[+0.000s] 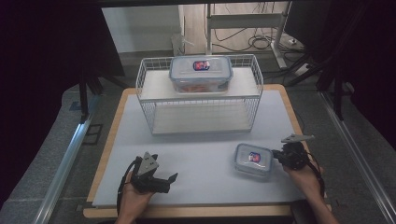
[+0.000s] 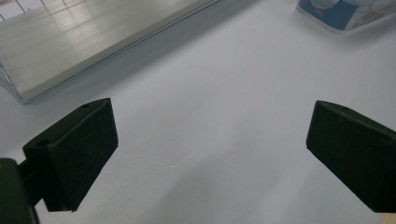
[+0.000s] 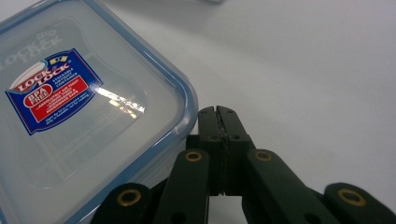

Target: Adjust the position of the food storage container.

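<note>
While the right hand-held gripper [image 3: 218, 112] is resting with its jaws pressed together and nothing between them, its tips are sitting just beside the blue-rimmed corner of a small lidded container [image 1: 252, 159] near the counter's [image 1: 205, 154] front right corner. The left hand-held gripper [image 1: 159, 179] is hovering near the front left edge with its jaws spread wide and empty. A larger container [image 1: 201, 73] is sitting on top of a white wire rack [image 1: 149, 79] along the back edge.
</note>
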{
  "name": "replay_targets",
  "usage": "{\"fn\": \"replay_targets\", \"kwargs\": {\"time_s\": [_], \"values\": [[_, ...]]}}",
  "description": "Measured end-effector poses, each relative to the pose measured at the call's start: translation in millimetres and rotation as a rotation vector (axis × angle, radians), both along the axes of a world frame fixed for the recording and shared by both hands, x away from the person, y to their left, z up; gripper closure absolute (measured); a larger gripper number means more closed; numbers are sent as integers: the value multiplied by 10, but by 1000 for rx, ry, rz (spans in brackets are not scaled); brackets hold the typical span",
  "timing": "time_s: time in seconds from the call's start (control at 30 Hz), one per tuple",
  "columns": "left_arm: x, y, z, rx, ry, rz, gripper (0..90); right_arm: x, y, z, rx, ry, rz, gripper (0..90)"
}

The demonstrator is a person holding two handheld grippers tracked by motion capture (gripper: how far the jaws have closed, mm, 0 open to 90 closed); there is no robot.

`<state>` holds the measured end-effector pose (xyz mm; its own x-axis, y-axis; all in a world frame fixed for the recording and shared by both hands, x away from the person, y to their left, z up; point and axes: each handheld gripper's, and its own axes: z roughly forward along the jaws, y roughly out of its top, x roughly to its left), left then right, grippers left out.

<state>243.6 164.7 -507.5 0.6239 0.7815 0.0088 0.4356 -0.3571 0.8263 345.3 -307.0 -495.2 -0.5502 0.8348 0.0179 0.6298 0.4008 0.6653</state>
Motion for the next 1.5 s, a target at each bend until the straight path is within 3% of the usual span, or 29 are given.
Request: {"fn": "replay_targets", "kwargs": {"time_s": [0.6, 1.03, 1.3, 1.4, 1.5], "values": [[4, -18, -10, 5, 8, -8, 22, 124, 750, -53, 29, 32, 155, 890], [3, -21, -14, 10, 13, -14, 23, 99, 1218, -83, 38, 45, 251, 889], [5, -19, -16, 11, 16, -14, 23, 61, 1353, -96, 37, 43, 285, 888], [6, -15, -16, 10, 19, -12, 23, 57, 1323, -94, 41, 48, 284, 857], [8, -5, -14, 9, 26, -11, 27, 40, 1262, -73, 24, 19, 271, 826]]}}
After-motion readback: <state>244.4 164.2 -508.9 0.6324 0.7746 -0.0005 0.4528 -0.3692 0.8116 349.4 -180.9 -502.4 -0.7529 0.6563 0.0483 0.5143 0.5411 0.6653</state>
